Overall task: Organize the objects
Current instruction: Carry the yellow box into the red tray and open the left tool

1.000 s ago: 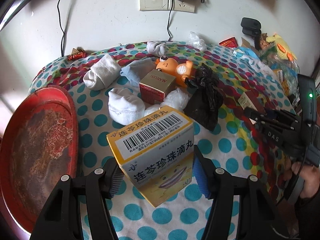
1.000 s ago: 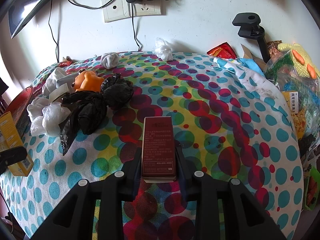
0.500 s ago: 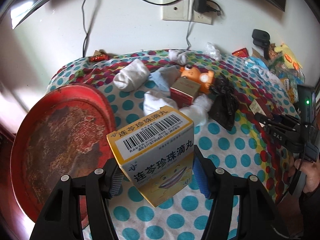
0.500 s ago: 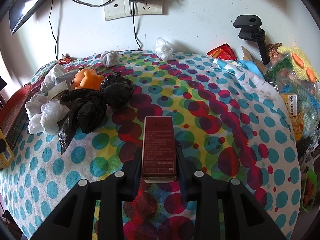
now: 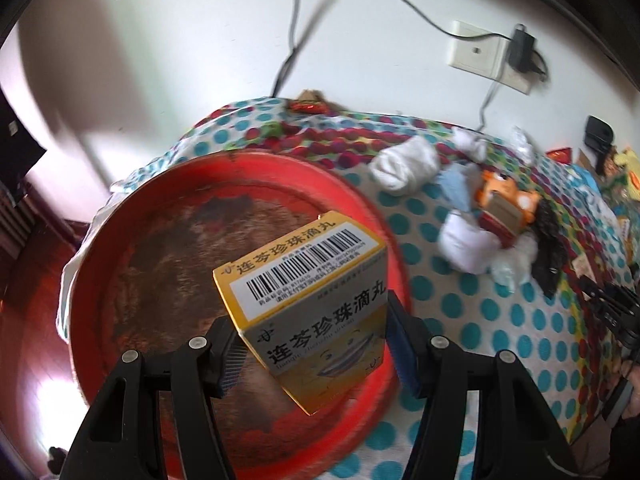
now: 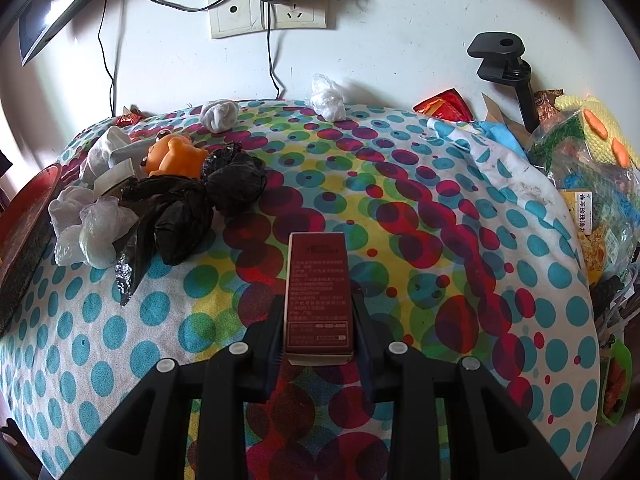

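Above the round red tray (image 5: 132, 248) we are holding a yellow medicine box (image 5: 308, 300) in our left gripper (image 5: 316, 352), the blue pads clamped against its two side faces. The box is tilting: its barcoded top face is pointing up and away from us toward the tray's far rim, and its long axis is running from the corner low between the fingers up to that face. It is hanging over the tray's right half, clear of the worn brown floor. To the right of the tray, on the polka-dot tablecloth (image 5: 460, 312), white socks (image 5: 404, 162), an orange bear toy (image 5: 508, 196) and a black plastic bag (image 5: 550, 240) are lying in a loose pile.

Well to the right of the tray, our right gripper (image 6: 319, 320) is gripping a dark red carton (image 6: 318, 292) by its long sides. The carton is lying flat along the fingers, its long axis pointing straight ahead toward the wall sockets (image 6: 272, 16), its printed face turned up.
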`<state>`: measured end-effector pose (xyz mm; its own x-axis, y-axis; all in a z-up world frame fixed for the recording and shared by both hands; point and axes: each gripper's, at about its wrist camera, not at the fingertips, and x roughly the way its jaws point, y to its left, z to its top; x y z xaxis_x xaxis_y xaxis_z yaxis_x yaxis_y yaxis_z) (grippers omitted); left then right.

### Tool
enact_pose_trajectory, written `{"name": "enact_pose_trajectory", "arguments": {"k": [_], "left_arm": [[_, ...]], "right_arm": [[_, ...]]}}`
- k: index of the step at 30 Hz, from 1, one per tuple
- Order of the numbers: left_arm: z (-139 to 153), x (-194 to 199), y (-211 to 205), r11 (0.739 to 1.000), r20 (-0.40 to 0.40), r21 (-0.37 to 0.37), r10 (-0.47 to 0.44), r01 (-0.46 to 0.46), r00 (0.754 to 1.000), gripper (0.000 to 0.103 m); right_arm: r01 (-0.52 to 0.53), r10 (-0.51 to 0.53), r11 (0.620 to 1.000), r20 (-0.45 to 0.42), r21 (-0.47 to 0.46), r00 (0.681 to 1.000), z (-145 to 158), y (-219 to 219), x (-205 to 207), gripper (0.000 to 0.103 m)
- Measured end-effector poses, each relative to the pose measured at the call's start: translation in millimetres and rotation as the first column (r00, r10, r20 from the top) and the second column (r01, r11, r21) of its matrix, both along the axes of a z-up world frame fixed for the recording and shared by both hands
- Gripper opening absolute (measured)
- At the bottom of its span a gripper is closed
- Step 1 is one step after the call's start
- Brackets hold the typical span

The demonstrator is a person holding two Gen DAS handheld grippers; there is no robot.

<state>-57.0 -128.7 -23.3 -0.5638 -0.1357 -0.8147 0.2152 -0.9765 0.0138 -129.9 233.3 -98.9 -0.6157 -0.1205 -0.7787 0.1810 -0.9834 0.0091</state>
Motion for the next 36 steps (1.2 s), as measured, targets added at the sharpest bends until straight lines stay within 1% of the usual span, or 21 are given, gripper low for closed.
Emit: {"name": "enact_pose_trajectory", "arguments": {"k": [5, 8, 12, 19, 28, 36], "left_arm": [[-7.0, 2.9, -27.2, 0.998, 0.015, -0.018, 0.055, -0.055, 0.998, 0.058], [-11.6, 4.6, -44.7, 0.996, 0.031, -0.007, 0.085, -0.085, 0.996, 0.059], [-15.2, 8.0, -65.8, 0.991, 0.046, -0.045, 0.129, -0.127, 0.991, 0.059], [-21.4, 13.4, -103.0, 0.981, 0.07, -0.079, 0.185, -0.179, 0.98, 0.059], [-38.1, 14.8, -131.2, 0.974, 0.104, -0.084, 0.218, -0.21, 0.97, 0.059], [-47.9, 10.7, -137.8, 0.977, 0.118, -0.081, 0.205, -0.196, 0.972, 0.06]], "right_arm": [[0.0, 0.0, 1.0, 0.0, 0.001, 1.0, -0.2, -0.5, 0.2, 0.032], [0.0, 0.0, 1.0, 0.0, 0.0, 1.0, -0.3, 0.5, 0.2, 0.032], [0.0, 0.0, 1.0, 0.0, 0.001, 1.0, -0.4, 0.3, 0.4, 0.032], [-0.001, 0.001, 1.0, 0.0, 0.001, 1.0, -0.2, -0.5, 0.4, 0.032], [-0.002, 0.002, 1.0, 0.0, 0.003, 1.0, 0.5, -0.3, 0.1, 0.032], [-0.002, 0.002, 1.0, 0.0, 0.004, 1.0, 0.5, -0.3, 0.1, 0.032]]}}
